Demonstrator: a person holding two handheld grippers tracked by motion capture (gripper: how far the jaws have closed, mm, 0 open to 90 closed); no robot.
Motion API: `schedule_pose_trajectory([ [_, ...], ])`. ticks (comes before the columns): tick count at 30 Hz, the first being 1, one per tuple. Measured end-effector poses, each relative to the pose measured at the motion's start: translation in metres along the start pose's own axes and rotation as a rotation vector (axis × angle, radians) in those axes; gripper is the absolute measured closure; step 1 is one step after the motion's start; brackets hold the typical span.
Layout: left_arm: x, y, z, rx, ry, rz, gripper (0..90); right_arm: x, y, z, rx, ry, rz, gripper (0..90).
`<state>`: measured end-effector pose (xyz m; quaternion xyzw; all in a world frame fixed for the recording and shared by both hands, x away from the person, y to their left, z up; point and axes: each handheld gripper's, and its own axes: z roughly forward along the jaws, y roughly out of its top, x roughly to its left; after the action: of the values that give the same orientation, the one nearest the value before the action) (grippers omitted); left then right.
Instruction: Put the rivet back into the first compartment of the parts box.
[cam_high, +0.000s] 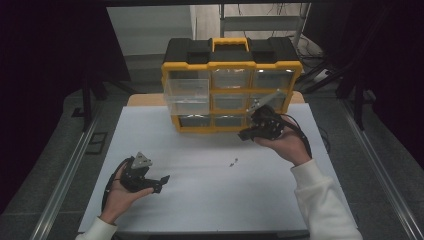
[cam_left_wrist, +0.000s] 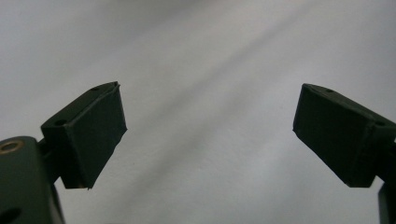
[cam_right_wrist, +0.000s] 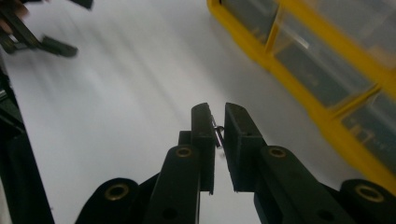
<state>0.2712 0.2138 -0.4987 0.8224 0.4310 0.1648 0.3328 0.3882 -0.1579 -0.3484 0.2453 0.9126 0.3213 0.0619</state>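
Observation:
My right gripper (cam_right_wrist: 218, 111) is shut on a small metal screw (cam_right_wrist: 217, 136), pinched between its black pads and held above the white table. In the high view the right gripper (cam_high: 246, 134) hangs just in front of the bottom row of a yellow and black drawer organizer (cam_high: 232, 65). A few small screws (cam_high: 233, 162) lie on the white table (cam_high: 210, 200) below and left of it. My left gripper (cam_high: 163, 181) rests low at the near left, open. In its own view the left gripper (cam_left_wrist: 208, 107) has wide-apart pads with nothing between them.
The organizer's top-left clear drawer (cam_high: 187, 95) is pulled out toward me. The organizer's yellow frame (cam_right_wrist: 327, 116) runs along the right of the right gripper view, and the left gripper (cam_right_wrist: 46, 44) lies far off at top left. Dark floor and metal rails flank the table.

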Motion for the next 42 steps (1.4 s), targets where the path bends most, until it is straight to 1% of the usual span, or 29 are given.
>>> schedule_pose_trajectory([
  [6, 0.0, -0.001, 0.001, 0.004, -0.004, 0.001, 9.7, 0.0, 0.03, -0.016, -0.027, -0.001, -0.028, 82.7],
  [7, 0.001, -0.001, 0.001, 0.005, -0.004, 0.002, 9.8, 0.001, 0.039, -0.02, -0.031, 0.009, -0.036, 82.7],
  [8, 0.001, -0.001, 0.001, 0.005, -0.004, 0.002, 9.8, 0.001, 0.039, -0.02, -0.031, 0.009, -0.036, 82.7],
  [10, 0.0, -0.002, 0.001, 0.005, -0.003, 0.002, 9.8, 0.001, 0.046, -0.022, -0.038, 0.009, -0.045, 82.7],
  [11, 0.0, -0.002, 0.001, 0.008, -0.004, 0.002, 9.8, 0.002, 0.055, -0.027, -0.047, 0.014, -0.051, 82.7],
  [13, 0.0, -0.002, 0.001, 0.009, -0.003, 0.0, 9.8, 0.002, 0.058, -0.028, -0.049, 0.015, -0.05, 82.7],
  [16, 0.0, -0.002, 0.002, 0.01, -0.004, 0.0, 9.8, 0.002, 0.072, -0.033, -0.058, 0.018, -0.052, 82.6],
  [17, 0.0, -0.002, 0.002, 0.01, -0.005, -0.003, 9.8, 0.002, 0.08, -0.034, -0.063, 0.023, -0.058, 82.6],
  [19, 0.0, -0.002, 0.002, 0.01, -0.004, -0.003, 9.8, 0.002, 0.083, -0.035, -0.066, 0.025, -0.057, 82.7],
  [23, 0.001, -0.002, 0.001, 0.011, -0.004, 0.001, 9.8, 0.001, 0.099, -0.037, -0.079, 0.035, -0.059, 82.7],
  [29, 0.002, -0.003, 0.001, 0.015, -0.005, -0.002, 9.8, 0.001, 0.118, -0.04, -0.078, 0.031, -0.068, 82.6],
  [33, 0.002, -0.003, 0.001, 0.013, -0.005, -0.003, 9.8, 0.0, 0.128, -0.038, -0.074, 0.033, -0.07, 82.6],
  [34, 0.002, -0.003, 0.001, 0.013, -0.005, -0.003, 9.8, 0.0, 0.134, -0.037, -0.072, 0.031, -0.073, 82.5],
  [35, 0.002, -0.003, 0.001, 0.013, -0.005, -0.003, 9.8, 0.0, 0.134, -0.037, -0.072, 0.031, -0.073, 82.5],
  [37, 0.002, -0.003, 0.001, 0.014, -0.005, -0.002, 9.8, 0.002, 0.142, -0.036, -0.079, 0.031, -0.078, 82.6],
  [38, 0.002, -0.003, 0.001, 0.014, -0.005, -0.002, 9.8, 0.002, 0.142, -0.036, -0.079, 0.031, -0.078, 82.6],
  [40, 0.002, -0.003, 0.001, 0.014, -0.005, 0.0, 9.8, 0.005, 0.147, -0.034, -0.081, 0.033, -0.081, 82.6],
  [41, 0.002, -0.003, 0.001, 0.013, -0.005, -0.001, 9.8, 0.008, 0.153, -0.032, -0.078, 0.036, -0.086, 82.5],
  [42, 0.002, -0.003, 0.001, 0.013, -0.005, 0.001, 9.8, 0.008, 0.153, -0.032, -0.078, 0.036, -0.086, 82.5],
])
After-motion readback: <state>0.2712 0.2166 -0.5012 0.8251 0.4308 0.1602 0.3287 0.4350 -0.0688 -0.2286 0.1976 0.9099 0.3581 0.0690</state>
